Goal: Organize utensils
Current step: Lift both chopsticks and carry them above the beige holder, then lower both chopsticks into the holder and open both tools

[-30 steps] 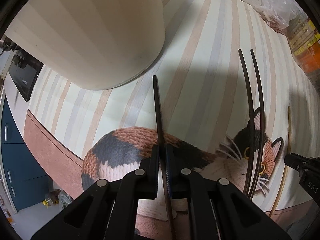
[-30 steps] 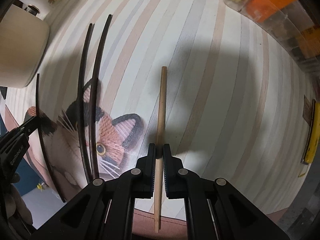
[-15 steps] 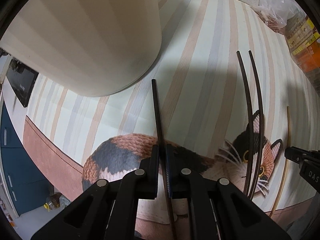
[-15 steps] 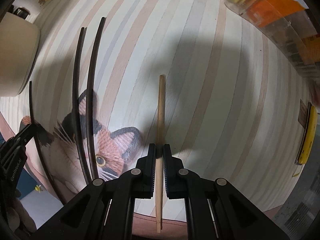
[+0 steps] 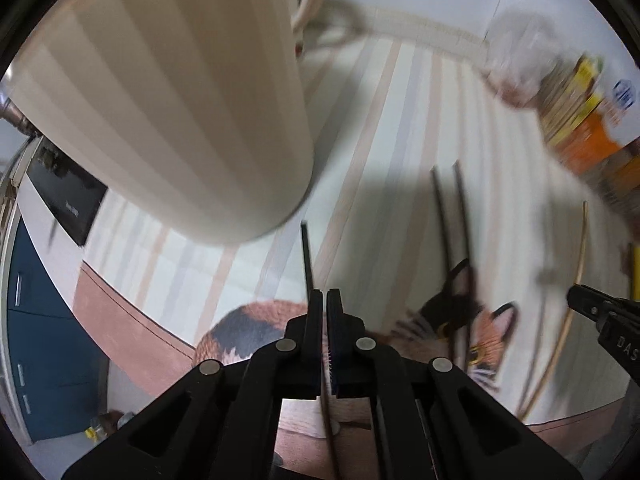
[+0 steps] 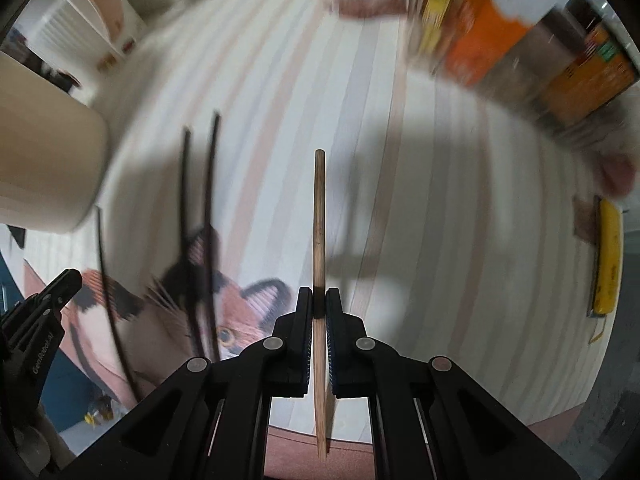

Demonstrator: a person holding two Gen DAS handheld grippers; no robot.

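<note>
My left gripper (image 5: pixel 324 300) is shut on a black chopstick (image 5: pixel 307 256), which it holds above the striped cloth, its tip near the base of a tall cream ribbed holder (image 5: pixel 172 92). My right gripper (image 6: pixel 319 300) is shut on a wooden chopstick (image 6: pixel 319 216) and holds it lifted over the cloth. Two more black chopsticks (image 5: pixel 454 232) lie side by side on the cat picture; they also show in the right wrist view (image 6: pixel 198 200). The holder's side shows at the left of the right wrist view (image 6: pixel 44 152).
The striped tablecloth (image 6: pixel 280 92) has a calico cat print (image 5: pixel 480 332). Orange and yellow packages (image 6: pixel 500 32) stand along the far right. A yellow item (image 6: pixel 608 256) lies at the right edge. A blue cabinet (image 5: pixel 36 340) is below the table's left edge.
Both grippers have lifted and tilted up with their chopsticks. The views now reach further across the table to the packages and the holder's upper part.
</note>
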